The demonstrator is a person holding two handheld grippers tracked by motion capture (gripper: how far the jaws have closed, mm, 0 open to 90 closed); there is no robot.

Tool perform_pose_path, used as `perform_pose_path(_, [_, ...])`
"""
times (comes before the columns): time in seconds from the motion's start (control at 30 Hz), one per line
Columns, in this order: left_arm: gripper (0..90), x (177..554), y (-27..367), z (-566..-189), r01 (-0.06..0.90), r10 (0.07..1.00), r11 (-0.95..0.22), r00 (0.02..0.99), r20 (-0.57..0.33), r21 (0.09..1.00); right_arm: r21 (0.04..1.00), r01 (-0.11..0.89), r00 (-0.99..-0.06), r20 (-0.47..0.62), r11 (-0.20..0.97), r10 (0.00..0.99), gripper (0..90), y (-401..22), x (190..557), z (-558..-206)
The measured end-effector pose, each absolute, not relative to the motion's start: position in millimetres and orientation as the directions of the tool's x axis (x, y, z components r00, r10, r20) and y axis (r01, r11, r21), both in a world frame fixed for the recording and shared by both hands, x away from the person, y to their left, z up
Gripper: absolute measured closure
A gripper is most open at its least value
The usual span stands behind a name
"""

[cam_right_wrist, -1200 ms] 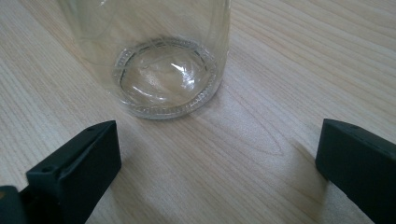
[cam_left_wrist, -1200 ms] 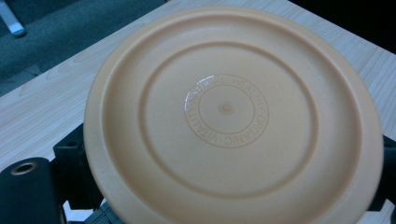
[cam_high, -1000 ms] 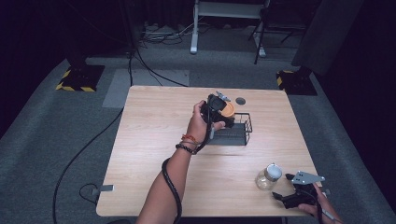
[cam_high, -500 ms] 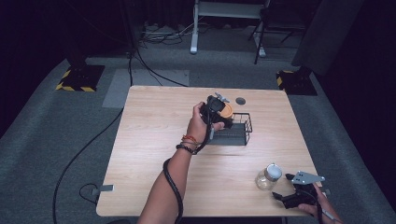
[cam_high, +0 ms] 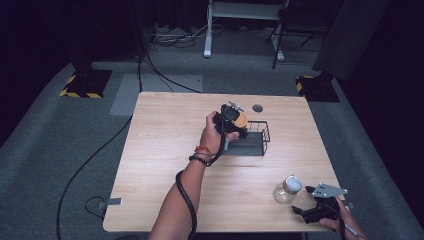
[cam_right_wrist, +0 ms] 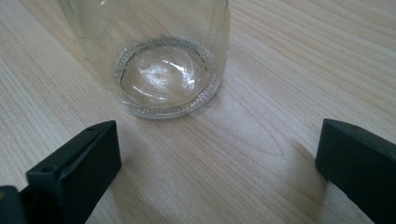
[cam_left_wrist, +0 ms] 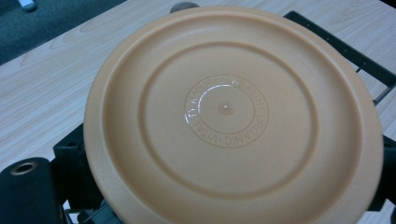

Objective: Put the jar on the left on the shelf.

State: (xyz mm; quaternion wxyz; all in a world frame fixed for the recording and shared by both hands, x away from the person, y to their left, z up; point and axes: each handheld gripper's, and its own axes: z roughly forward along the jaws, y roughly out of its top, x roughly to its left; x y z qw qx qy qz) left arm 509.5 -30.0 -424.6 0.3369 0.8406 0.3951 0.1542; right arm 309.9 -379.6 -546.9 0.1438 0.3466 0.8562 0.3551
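A light wooden worktop [cam_high: 165, 150] seen from above, with dark carpet around it. The person's left hand [cam_high: 214, 134] reaches to the middle of the worktop, holding the left tool [cam_high: 231, 120] over the near-left corner of a black wire rack [cam_high: 257, 145]. This tool is closed on an orange plastic plate [cam_left_wrist: 229, 116], gripping it at the rim so the plate stands tilted above the rack. In the left gripper view, the plate's underside faces the camera, with raised rings and a small moulded stamp at its centre; black bars of the rack show behind it.

At the near right corner, the right tool [cam_high: 312, 202] rests low by the worktop's edge, with its jaws spread wide and nothing between them. Just beside it stands a small clear glass jar [cam_high: 287, 189]. The right gripper view shows the jar's thick ribbed base [cam_right_wrist: 166, 77] sitting on the wood ahead of the two parted black jaws, not touching them.

The plate looks light, stiff and smooth, so a rim grip probably holds it well, though it may pivot if knocked against the rack's wires. The jar is likely heavier, slippery and breakable; it would be best taken around its straight wall, squarely and gently
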Motion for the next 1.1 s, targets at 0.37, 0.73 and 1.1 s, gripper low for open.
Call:
perform_pose_path(0.37, [9.5,510,-39,-438,0.582,0.776,-0.474,0.63,0.002,0.661,0.708,0.491,-0.719,0.0,0.508,0.695,0.1,-380,310,-547])
perform_pose_path(0.73, [9.5,512,-37,-448,0.615,0.791,-0.468,0.611,-0.009,0.634,0.708,0.491,-0.719,0.0,0.508,0.695,0.1,-380,310,-547])
perform_pose_path(1.1, [9.4,514,-35,-450,0.638,0.801,-0.441,0.597,-0.043,0.631,0.708,0.491,-0.719,0.0,0.508,0.695,0.1,-380,310,-547])
